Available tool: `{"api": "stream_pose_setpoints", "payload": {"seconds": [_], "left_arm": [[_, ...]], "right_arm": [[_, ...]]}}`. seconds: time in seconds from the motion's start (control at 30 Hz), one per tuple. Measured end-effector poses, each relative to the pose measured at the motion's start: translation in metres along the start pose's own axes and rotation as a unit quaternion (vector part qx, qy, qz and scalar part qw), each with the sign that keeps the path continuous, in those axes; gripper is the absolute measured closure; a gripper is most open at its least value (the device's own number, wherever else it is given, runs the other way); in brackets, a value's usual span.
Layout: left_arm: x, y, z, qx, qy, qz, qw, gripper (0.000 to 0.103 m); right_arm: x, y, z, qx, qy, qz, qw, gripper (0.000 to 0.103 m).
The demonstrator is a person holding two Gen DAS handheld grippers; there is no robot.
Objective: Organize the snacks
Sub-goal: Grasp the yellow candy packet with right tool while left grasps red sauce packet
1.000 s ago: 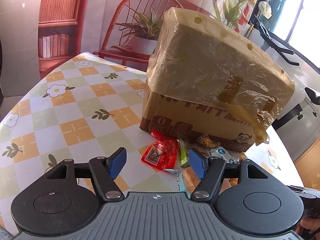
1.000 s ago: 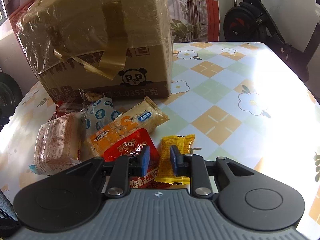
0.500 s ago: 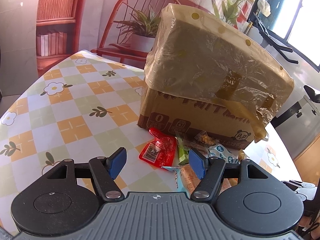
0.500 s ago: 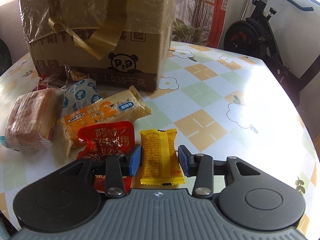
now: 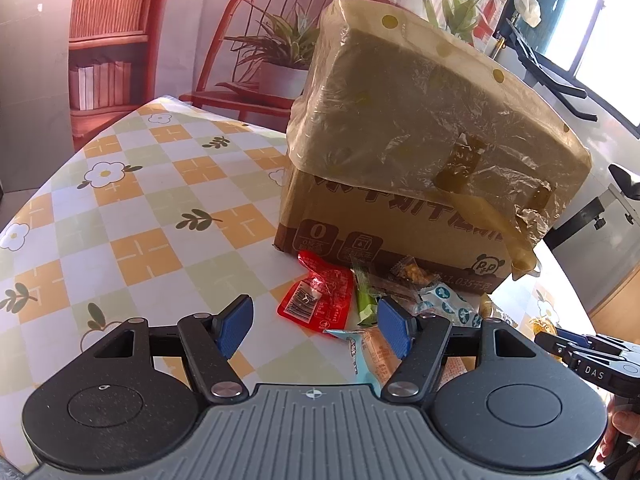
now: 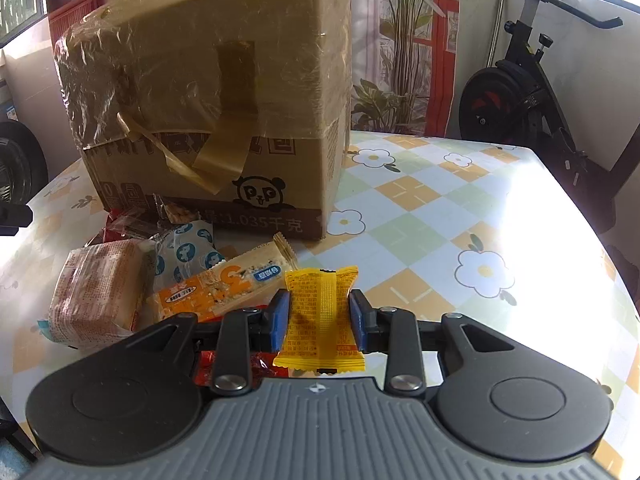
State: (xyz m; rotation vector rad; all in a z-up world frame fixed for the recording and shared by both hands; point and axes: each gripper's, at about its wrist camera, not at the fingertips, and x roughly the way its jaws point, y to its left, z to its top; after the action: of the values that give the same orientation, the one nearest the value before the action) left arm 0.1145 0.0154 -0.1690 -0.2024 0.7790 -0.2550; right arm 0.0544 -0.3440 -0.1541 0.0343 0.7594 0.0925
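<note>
My right gripper (image 6: 319, 322) is shut on a yellow snack packet (image 6: 320, 320) and holds it lifted above the table, in front of the cardboard box (image 6: 208, 120). Beside it lie an orange bar (image 6: 224, 286), a pink wrapped cake (image 6: 98, 292), a blue-and-white packet (image 6: 188, 254) and a red packet (image 6: 208, 368) under the gripper. My left gripper (image 5: 316, 326) is open and empty over the table, in front of a red packet (image 5: 318, 300), a green packet (image 5: 364, 296) and the box (image 5: 420, 152).
The flower-pattern tablecloth (image 6: 440, 216) covers the table, with its edge at the right. An exercise bike (image 6: 532, 92) stands behind. The right gripper shows at the left wrist view's right edge (image 5: 592, 364). A red chair (image 5: 256, 40) stands behind the table.
My right gripper opened around the yellow packet, then closed on it and lifted it off the table. My left gripper stayed open and hardly moved.
</note>
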Motion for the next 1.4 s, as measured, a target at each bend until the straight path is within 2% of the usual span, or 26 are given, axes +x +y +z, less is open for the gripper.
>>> {"api": "stream_pose_setpoints", "payload": {"seconds": [0.1, 0.2, 0.3, 0.57, 0.6, 0.87, 0.97, 1.03, 1.17, 1.3, 1.4], "left_arm": [[0.005, -0.003, -0.001, 0.008, 0.003, -0.011, 0.9999, 0.034], [0.014, -0.006, 0.000, 0.024, 0.013, -0.025, 0.9993, 0.043], [0.025, -0.011, 0.005, 0.050, 0.013, -0.009, 0.9986, 0.051], [0.072, -0.019, 0.018, 0.037, 0.040, -0.054, 0.9970, 0.056], [0.076, -0.021, 0.018, 0.041, 0.039, -0.048, 0.9972, 0.058], [0.098, -0.005, 0.015, 0.081, 0.043, 0.030, 0.9954, 0.058], [0.105, -0.005, 0.013, 0.098, 0.045, 0.020, 0.9940, 0.056], [0.109, -0.010, 0.013, 0.103, 0.046, 0.013, 0.9936, 0.049], [0.117, -0.014, 0.013, 0.099, 0.048, 0.007, 0.9939, 0.047], [0.124, -0.024, 0.009, 0.124, 0.036, 0.017, 0.9915, 0.034], [0.129, -0.030, 0.007, 0.141, 0.028, 0.034, 0.9890, 0.035]], "right_arm": [[0.000, 0.009, 0.007, -0.007, -0.009, 0.021, 1.000, 0.070], [0.007, 0.020, 0.009, -0.012, -0.006, 0.042, 0.999, 0.070], [0.013, 0.029, 0.009, -0.017, -0.004, 0.056, 0.998, 0.070], [0.024, 0.033, 0.014, -0.016, -0.008, 0.074, 0.997, 0.070], [0.025, 0.033, 0.015, -0.015, -0.008, 0.075, 0.997, 0.070], [0.033, 0.030, 0.012, -0.003, -0.002, 0.083, 0.997, 0.070], [0.035, 0.030, 0.012, 0.001, 0.000, 0.082, 0.997, 0.070], [0.036, 0.031, 0.012, 0.000, -0.001, 0.082, 0.997, 0.070], [0.035, 0.032, 0.012, -0.001, 0.000, 0.081, 0.997, 0.070], [0.035, 0.032, 0.011, -0.001, 0.001, 0.080, 0.997, 0.070], [0.035, 0.032, 0.011, 0.000, 0.002, 0.079, 0.997, 0.070]]}}
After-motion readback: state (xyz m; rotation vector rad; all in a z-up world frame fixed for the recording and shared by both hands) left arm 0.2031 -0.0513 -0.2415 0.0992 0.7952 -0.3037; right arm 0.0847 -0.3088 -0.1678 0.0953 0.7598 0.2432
